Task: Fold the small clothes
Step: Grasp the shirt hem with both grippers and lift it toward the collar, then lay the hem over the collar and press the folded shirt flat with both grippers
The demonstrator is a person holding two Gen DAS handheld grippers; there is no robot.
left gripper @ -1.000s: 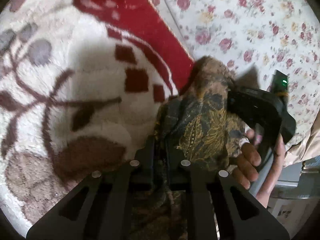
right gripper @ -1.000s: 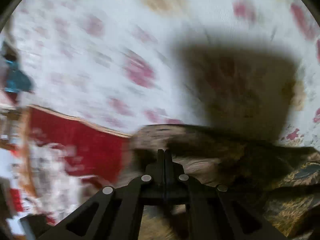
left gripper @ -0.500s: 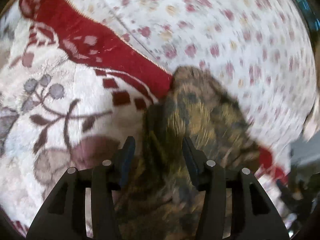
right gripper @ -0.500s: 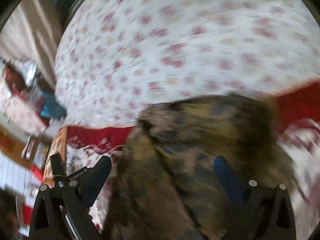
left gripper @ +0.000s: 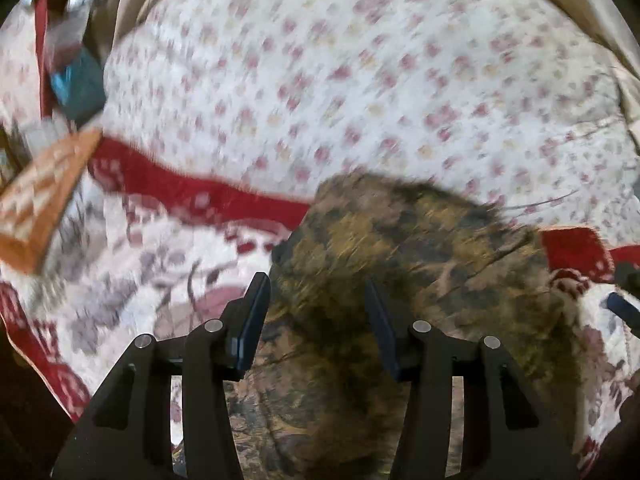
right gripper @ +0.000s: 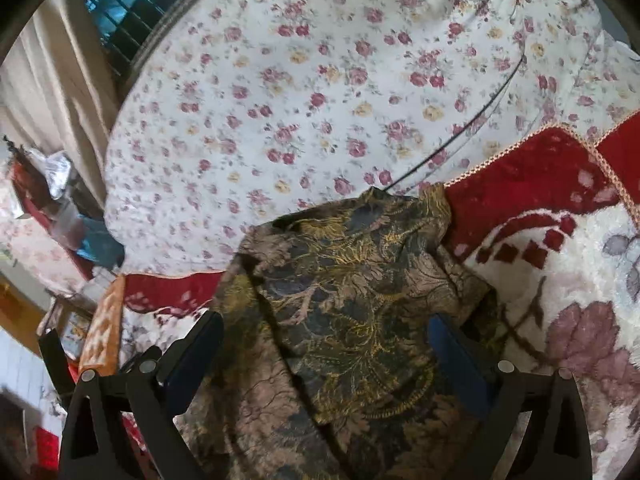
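Note:
A small dark garment with a gold and brown leaf print [right gripper: 352, 300] lies folded on a white plush blanket with red border [right gripper: 560, 280]. It also shows, blurred, in the left wrist view [left gripper: 420, 280]. My right gripper [right gripper: 324, 344] is open and empty, its fingers apart above the garment. My left gripper [left gripper: 316, 312] is open and empty too, its jaws spread over the garment's near edge. A blue pad of the right gripper [left gripper: 622, 310] shows at the right edge of the left wrist view.
A white bedsheet with small red and yellow flowers [right gripper: 320, 80] lies beyond the blanket. An orange patterned box [left gripper: 44, 200] stands at the left edge. Beige curtain [right gripper: 52, 80] and clutter lie beyond the bed's left side.
Both grippers have let go of the garment and opened. Both have pulled back and up, so the garment now lies flat below them.

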